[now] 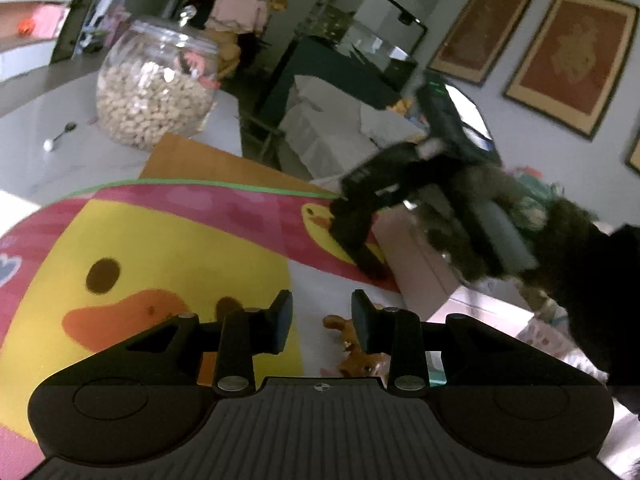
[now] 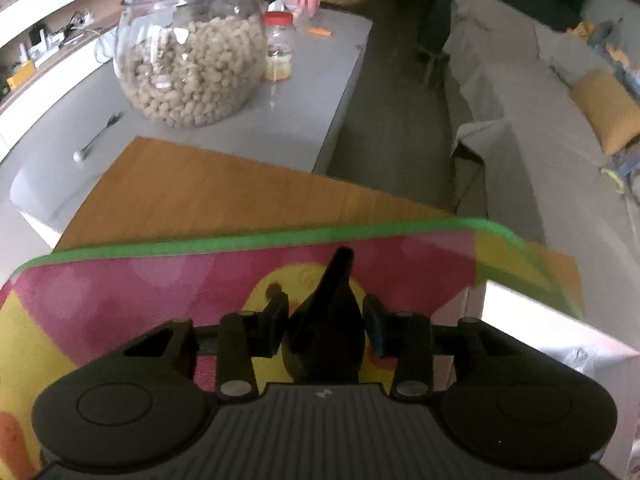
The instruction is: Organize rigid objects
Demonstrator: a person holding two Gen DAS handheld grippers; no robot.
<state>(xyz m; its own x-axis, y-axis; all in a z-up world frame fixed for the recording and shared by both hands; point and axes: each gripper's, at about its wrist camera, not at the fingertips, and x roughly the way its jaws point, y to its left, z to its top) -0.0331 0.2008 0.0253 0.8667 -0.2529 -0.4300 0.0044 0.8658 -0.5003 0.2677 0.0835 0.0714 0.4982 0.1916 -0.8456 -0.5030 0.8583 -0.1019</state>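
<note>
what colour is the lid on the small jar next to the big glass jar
Red. The small jar's lid shows best in the right wrist view, beside the big glass jar.

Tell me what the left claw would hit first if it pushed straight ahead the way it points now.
Most likely the duck-print play mat: the left claw angles down toward its surface, with nothing between the open jaws. A brown toy animal lies just under the right finger and might be brushed first; depth is unclear.

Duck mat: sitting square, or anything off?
Askew. The duck mat lies rotated against the wooden board under it, and its right corner hangs past the board's edge. The board itself juts off the grey table. Nothing spilled; the big jar stands upright.
</note>
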